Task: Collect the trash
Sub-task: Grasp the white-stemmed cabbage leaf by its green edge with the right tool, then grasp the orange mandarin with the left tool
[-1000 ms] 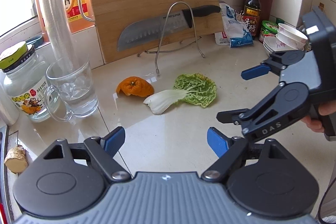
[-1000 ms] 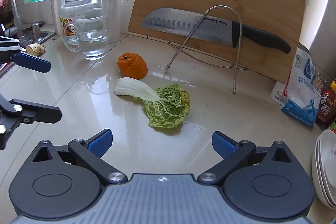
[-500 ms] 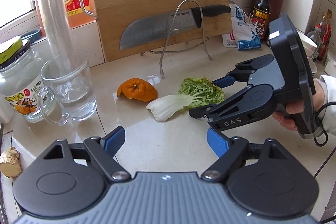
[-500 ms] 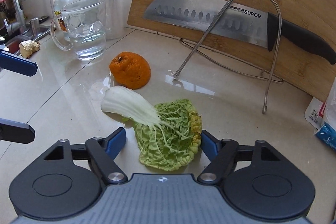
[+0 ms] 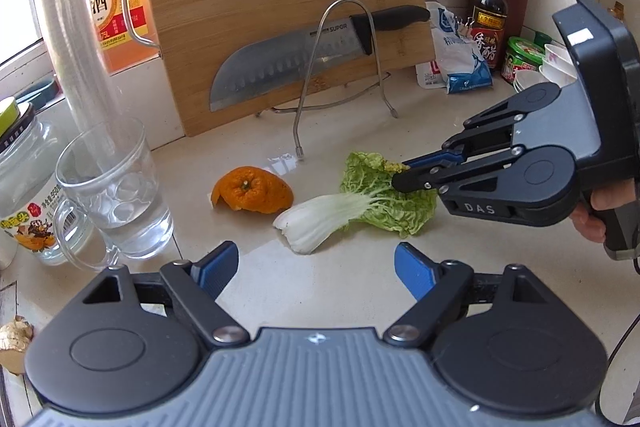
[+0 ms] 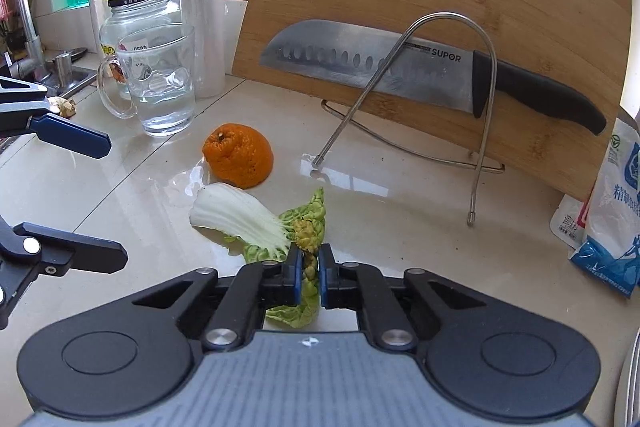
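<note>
A cabbage leaf [image 5: 352, 207] with a white stem and green frill lies on the pale counter, and an orange peel [image 5: 252, 189] sits just left of it. My right gripper [image 6: 309, 269] is shut on the leaf's green end [image 6: 308, 239]; it also shows in the left wrist view [image 5: 402, 175], coming in from the right. The leaf's white stem [image 6: 240, 215] points towards the orange peel [image 6: 238, 159]. My left gripper [image 5: 316, 265] is open and empty, low over the counter, a little short of the leaf; its fingers [image 6: 72, 137] show at the left of the right wrist view.
A glass mug of water [image 5: 116, 195] and a jar [image 5: 24, 187] stand at the left. A cutting board [image 5: 280, 7] with a knife [image 5: 304, 55] in a wire rack [image 5: 340, 79] leans behind. A salt bag [image 5: 456, 55], sauce bottle [image 5: 490, 11] and bowls [image 5: 536, 75] stand at the back right.
My right gripper moved forward over the cabbage leaf and closed on its green end, bunching it up. The left gripper stayed open and nearly still.
</note>
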